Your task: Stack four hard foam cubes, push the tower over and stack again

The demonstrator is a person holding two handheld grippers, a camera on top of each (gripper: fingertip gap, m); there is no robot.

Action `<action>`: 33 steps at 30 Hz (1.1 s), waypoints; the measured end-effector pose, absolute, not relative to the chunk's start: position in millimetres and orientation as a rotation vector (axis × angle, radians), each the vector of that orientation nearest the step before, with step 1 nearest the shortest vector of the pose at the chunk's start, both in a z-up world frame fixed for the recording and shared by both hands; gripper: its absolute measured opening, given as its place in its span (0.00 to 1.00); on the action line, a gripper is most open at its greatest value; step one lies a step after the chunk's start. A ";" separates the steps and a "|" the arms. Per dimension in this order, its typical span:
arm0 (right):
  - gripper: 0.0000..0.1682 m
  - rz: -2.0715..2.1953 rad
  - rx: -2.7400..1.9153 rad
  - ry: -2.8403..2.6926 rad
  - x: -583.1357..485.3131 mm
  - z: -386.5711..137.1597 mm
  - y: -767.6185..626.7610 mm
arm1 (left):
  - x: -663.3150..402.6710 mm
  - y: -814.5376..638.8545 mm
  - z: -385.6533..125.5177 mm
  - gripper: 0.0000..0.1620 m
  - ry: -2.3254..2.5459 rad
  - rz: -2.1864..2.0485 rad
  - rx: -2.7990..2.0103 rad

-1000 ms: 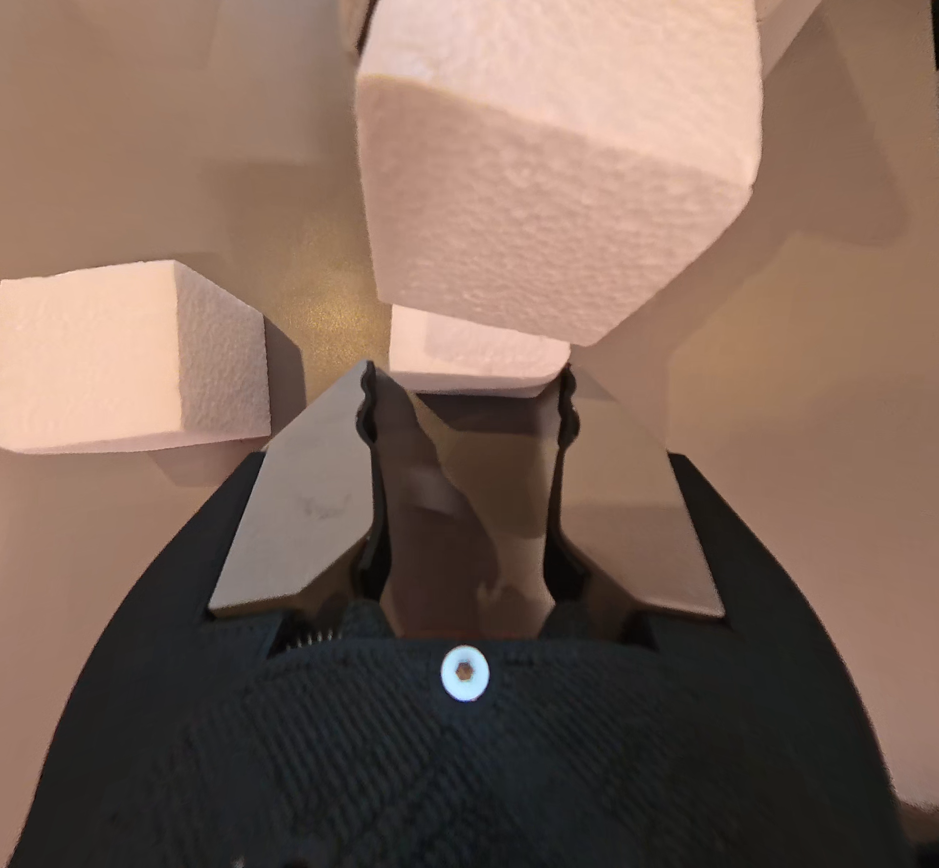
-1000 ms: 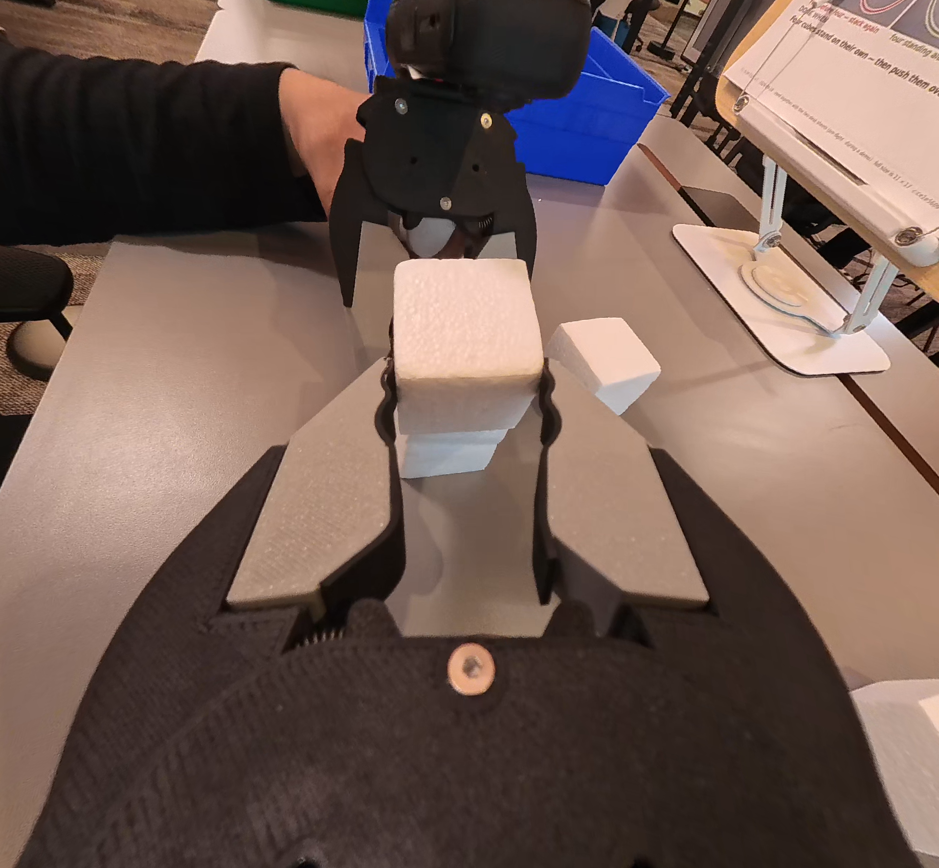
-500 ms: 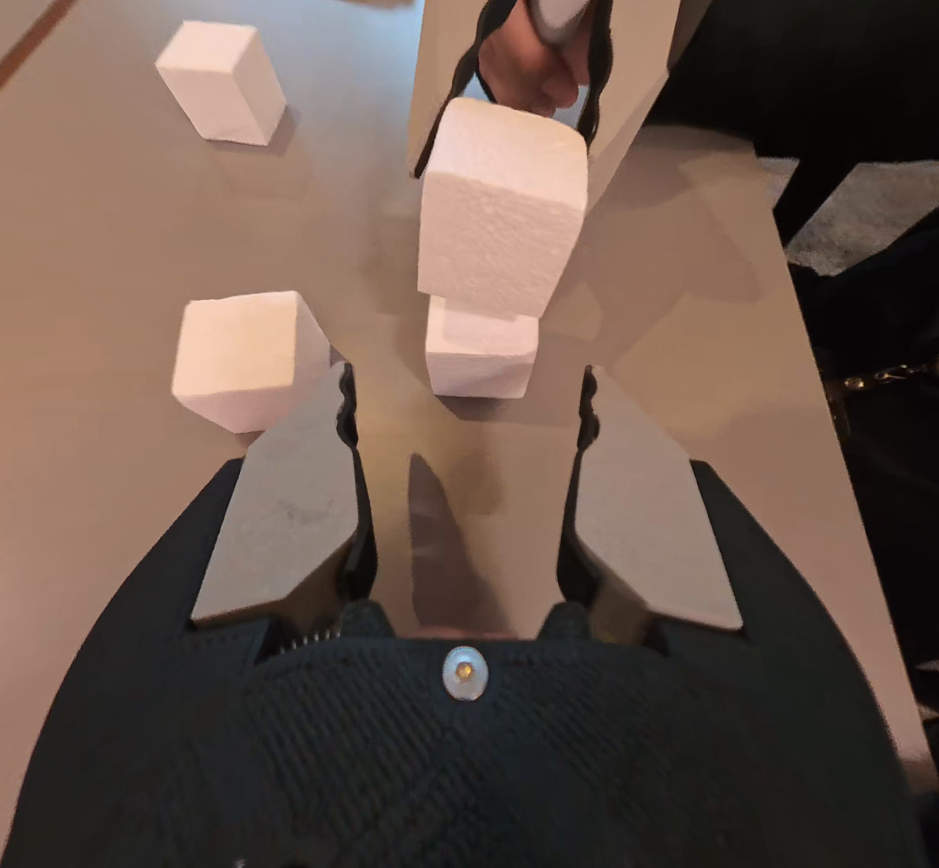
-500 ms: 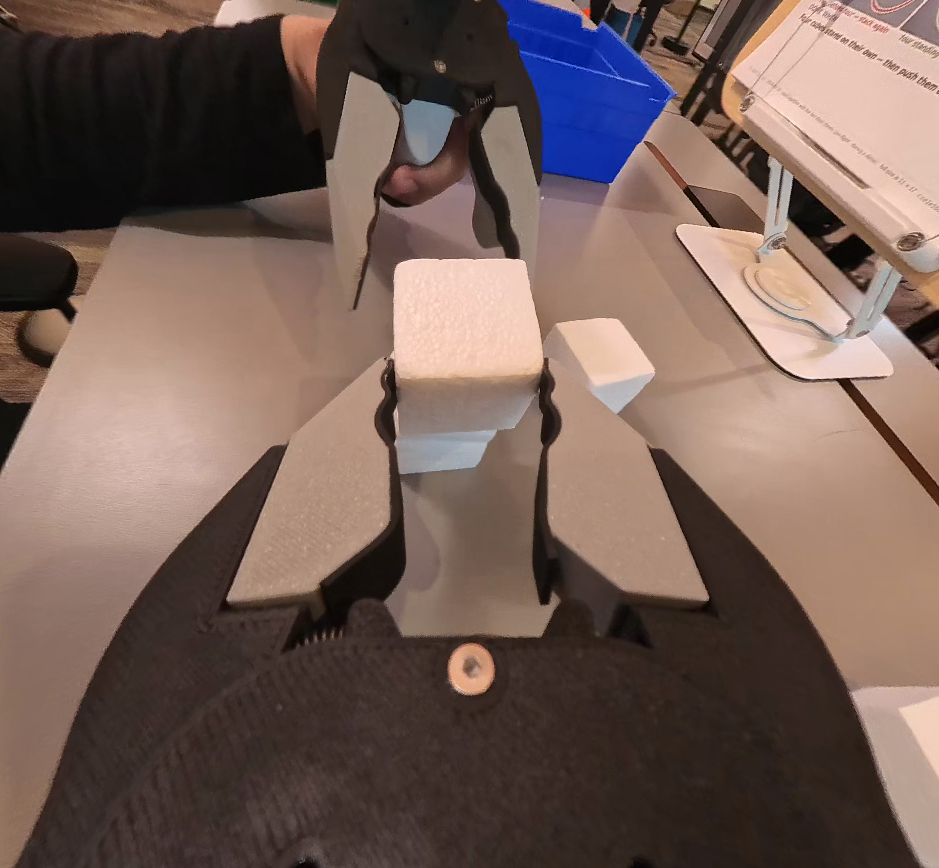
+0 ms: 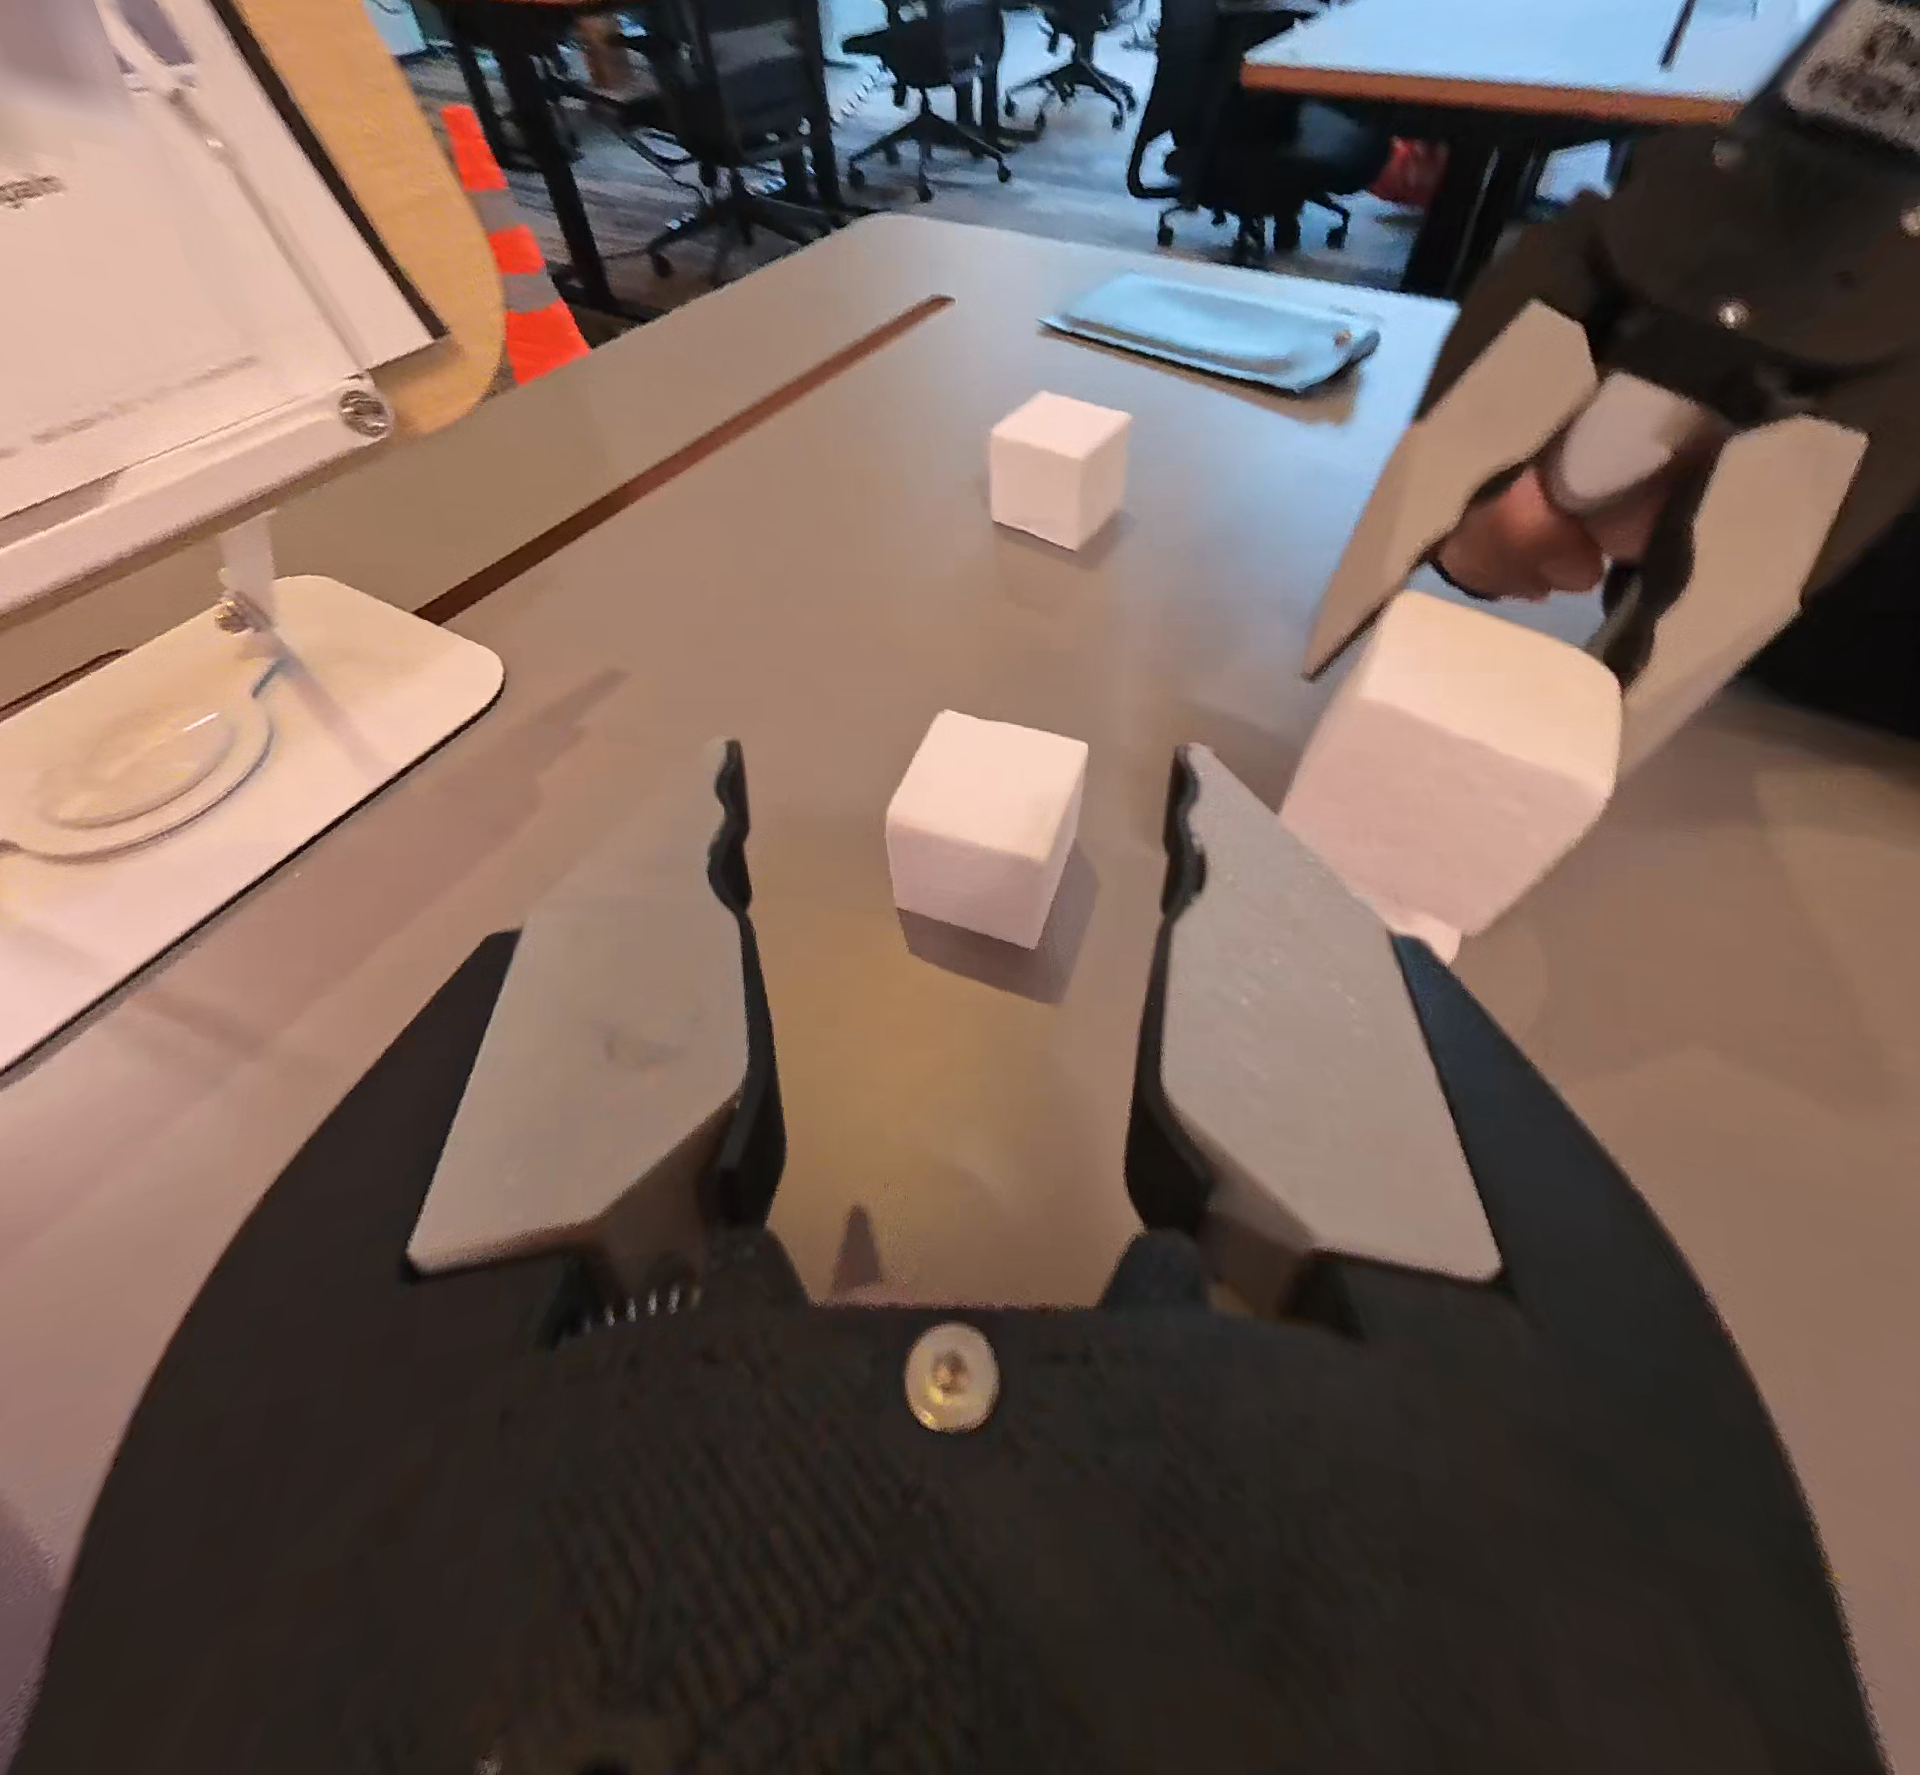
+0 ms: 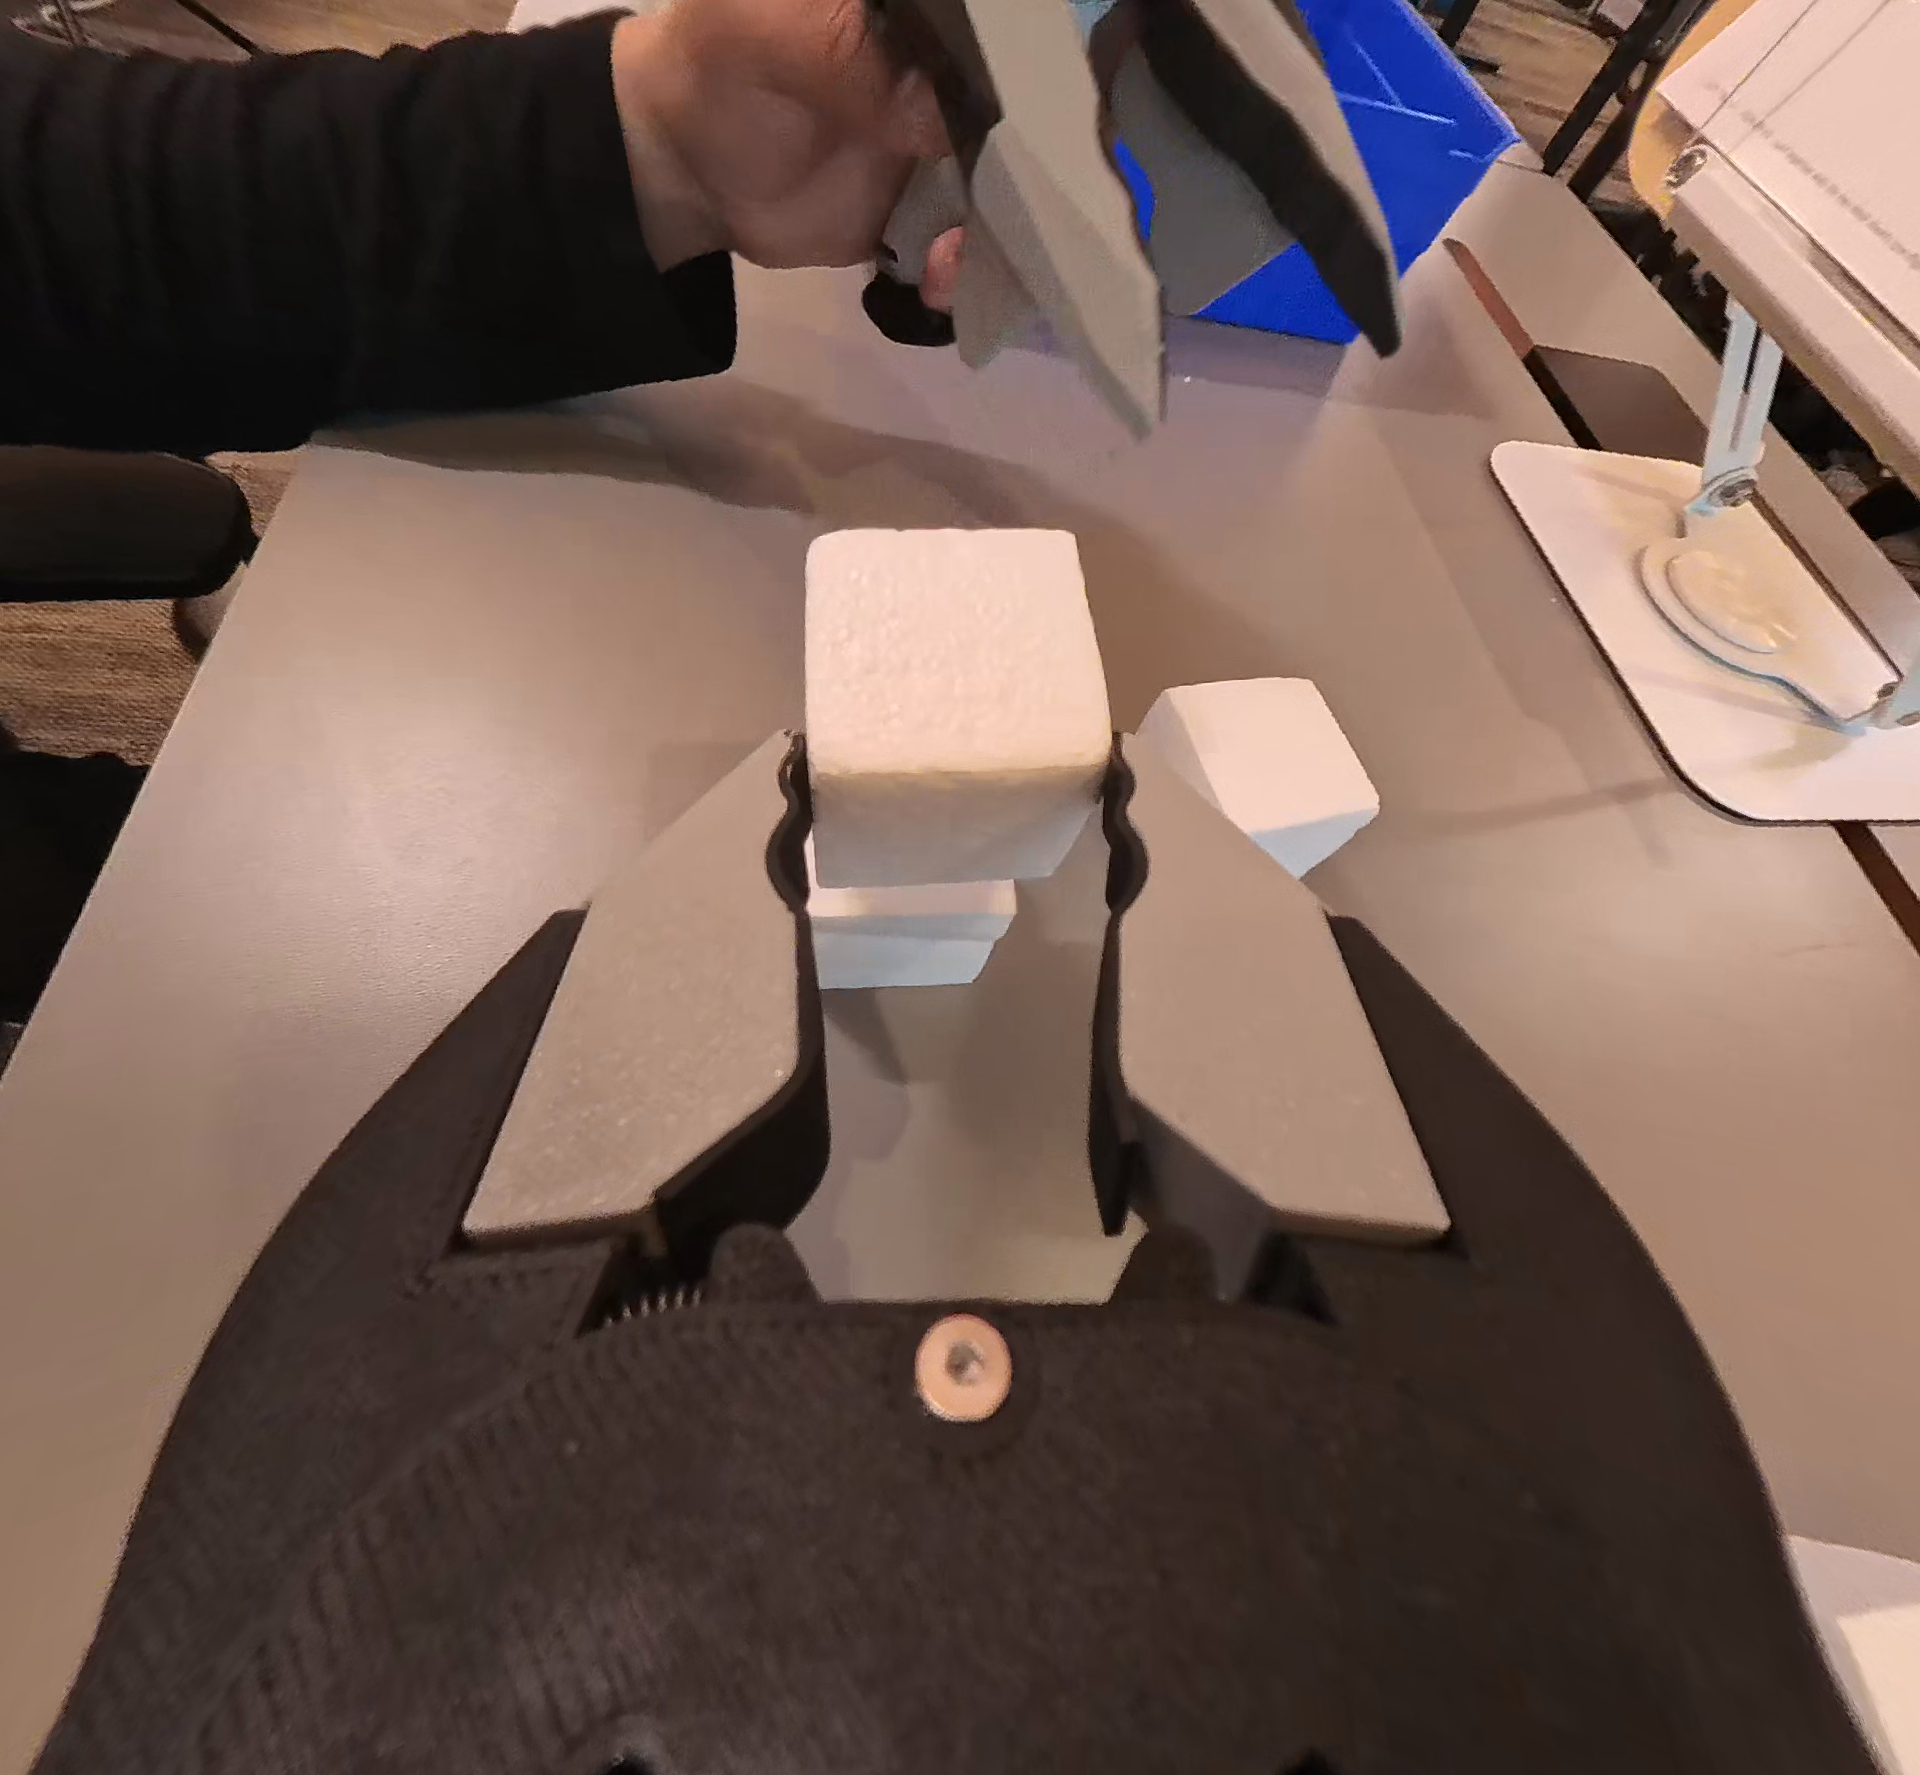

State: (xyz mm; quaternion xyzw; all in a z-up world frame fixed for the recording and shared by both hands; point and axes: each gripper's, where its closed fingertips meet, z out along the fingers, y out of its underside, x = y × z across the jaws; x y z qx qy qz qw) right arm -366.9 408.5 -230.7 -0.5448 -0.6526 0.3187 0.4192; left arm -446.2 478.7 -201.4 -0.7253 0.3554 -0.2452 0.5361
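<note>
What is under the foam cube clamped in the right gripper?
Under the held cube in the right gripper sits another foam cube. Its top is covered, so contact cannot be judged.

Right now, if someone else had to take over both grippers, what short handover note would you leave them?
Right gripper: shut on a foam cube, holding it on or just above the bottom cube; contact cannot be told.
Left gripper: open, empty, raised over the table, pointed at a loose cube between its open jaws but not touching it.
Another loose cube sits farther along the table, near a dark tray.
Done: bottom cube placed, second cube brought to it.
Left: release the second cube, add the two loose ones, push the tower over, then stack again.
</note>
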 end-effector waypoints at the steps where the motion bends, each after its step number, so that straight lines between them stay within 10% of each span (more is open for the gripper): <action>1: 0.32 0.801 -1.368 -1.642 -367.4 -231.8 406.8 | -448.1 481.7 -200.0 0.47 0.808 -0.596 -1.729; 33: 0.32 0.773 -1.411 -1.666 -368.5 -245.4 406.5 | -441.3 489.2 -234.5 0.47 0.834 -0.556 -1.881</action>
